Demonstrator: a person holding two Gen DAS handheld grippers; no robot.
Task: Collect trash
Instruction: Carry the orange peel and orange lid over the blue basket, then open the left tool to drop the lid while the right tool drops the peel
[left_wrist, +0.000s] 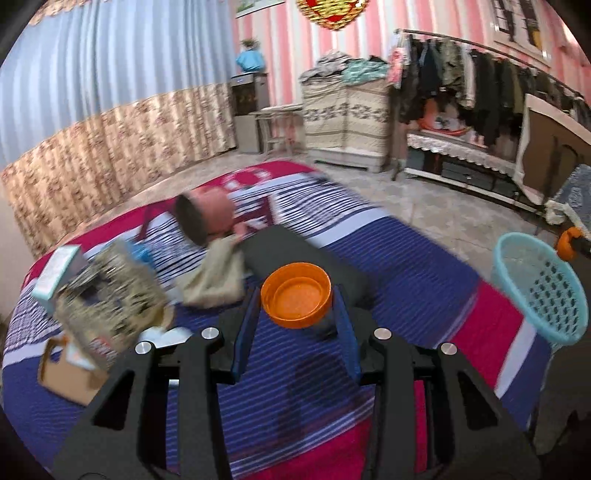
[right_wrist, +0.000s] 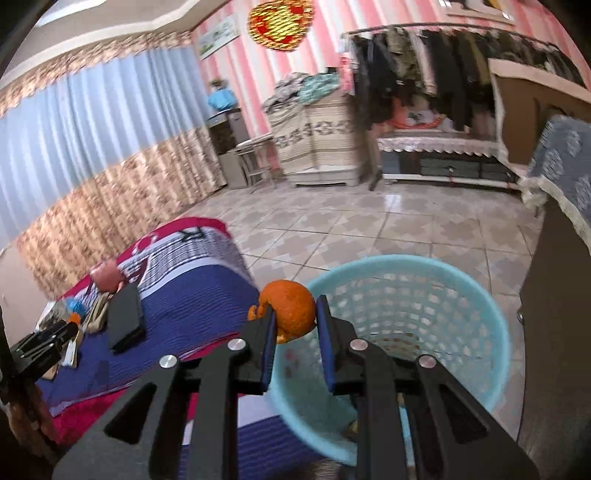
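Basket (right_wrist: 461, 295) holding perhaps scraps, right claw (right_wrist: 293, 319) gripping orange peel (right_wrist: 291, 310)

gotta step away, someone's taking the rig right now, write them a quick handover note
Left gripper: shut on a round orange plastic lid, above the striped blue-and-red bedspread.
Right gripper: shut on an orange peel, at the near rim of the light blue perforated plastic basket.
Done: some scraps appear to lie in the basket.
Left: drop the peel, then the lid; cardboard and paper clutter remains on the bedspread.
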